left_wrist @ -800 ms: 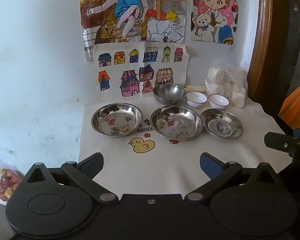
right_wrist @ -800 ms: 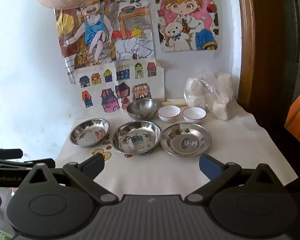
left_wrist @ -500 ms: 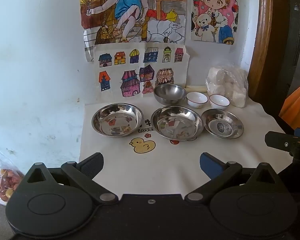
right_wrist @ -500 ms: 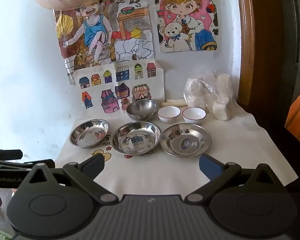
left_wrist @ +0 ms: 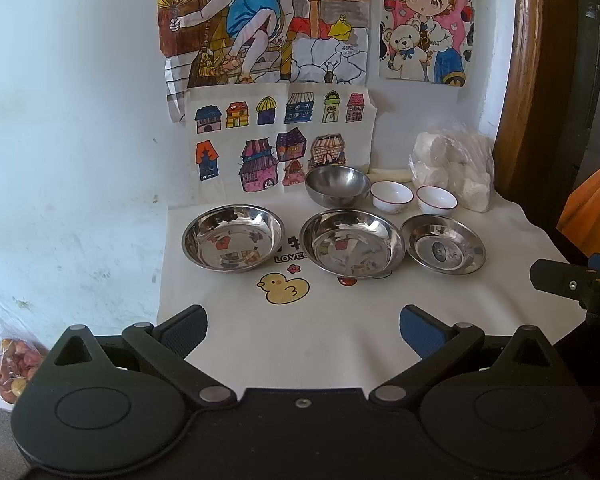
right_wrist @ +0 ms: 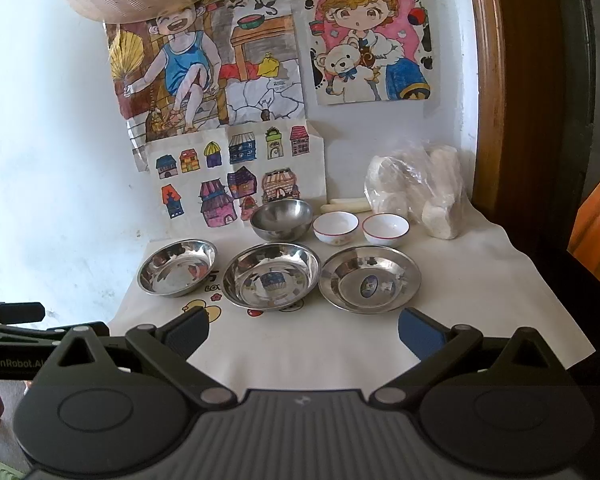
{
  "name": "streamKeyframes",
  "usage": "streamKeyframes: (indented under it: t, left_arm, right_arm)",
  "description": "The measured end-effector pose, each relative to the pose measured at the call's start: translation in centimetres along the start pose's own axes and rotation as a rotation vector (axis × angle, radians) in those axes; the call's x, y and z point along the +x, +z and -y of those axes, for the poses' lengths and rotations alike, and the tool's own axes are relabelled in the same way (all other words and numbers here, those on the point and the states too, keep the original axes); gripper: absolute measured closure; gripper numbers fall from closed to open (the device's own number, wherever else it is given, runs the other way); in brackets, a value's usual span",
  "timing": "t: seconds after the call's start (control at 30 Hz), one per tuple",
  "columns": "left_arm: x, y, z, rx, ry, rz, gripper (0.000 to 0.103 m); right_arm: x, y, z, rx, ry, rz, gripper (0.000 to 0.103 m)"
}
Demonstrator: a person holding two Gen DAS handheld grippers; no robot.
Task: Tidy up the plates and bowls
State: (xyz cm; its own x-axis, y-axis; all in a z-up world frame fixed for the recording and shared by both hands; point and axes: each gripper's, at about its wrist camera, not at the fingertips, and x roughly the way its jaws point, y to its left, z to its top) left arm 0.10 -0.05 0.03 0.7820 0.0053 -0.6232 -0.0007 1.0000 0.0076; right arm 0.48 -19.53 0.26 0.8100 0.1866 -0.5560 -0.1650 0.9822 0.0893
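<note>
White cloth (left_wrist: 340, 320) under the crayon drawings carries all the dishes: from my left wrist, my left gripper (left_wrist: 303, 330) gapes empty, with the left steel plate (left_wrist: 233, 238) ahead and slightly left, well apart. From my right wrist, my right gripper (right_wrist: 303, 330) also gapes empty, nearest the rimmed steel plate (right_wrist: 370, 279) ahead-right, bowls behind.

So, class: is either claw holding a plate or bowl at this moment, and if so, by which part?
Nothing is held. The left claw and the right claw are both open over the white cloth, short of the steel plates.
</note>
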Motion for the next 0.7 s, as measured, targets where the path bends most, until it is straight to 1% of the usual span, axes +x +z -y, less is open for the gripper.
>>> streamKeyframes:
  t: [0.7]
  left_arm:
    - [-0.07,-0.25,0.45,0.004,-0.001,0.002,0.001]
  right_arm:
    - [-0.02,-0.15,0.25,-0.001,0.007,-0.007,0.0]
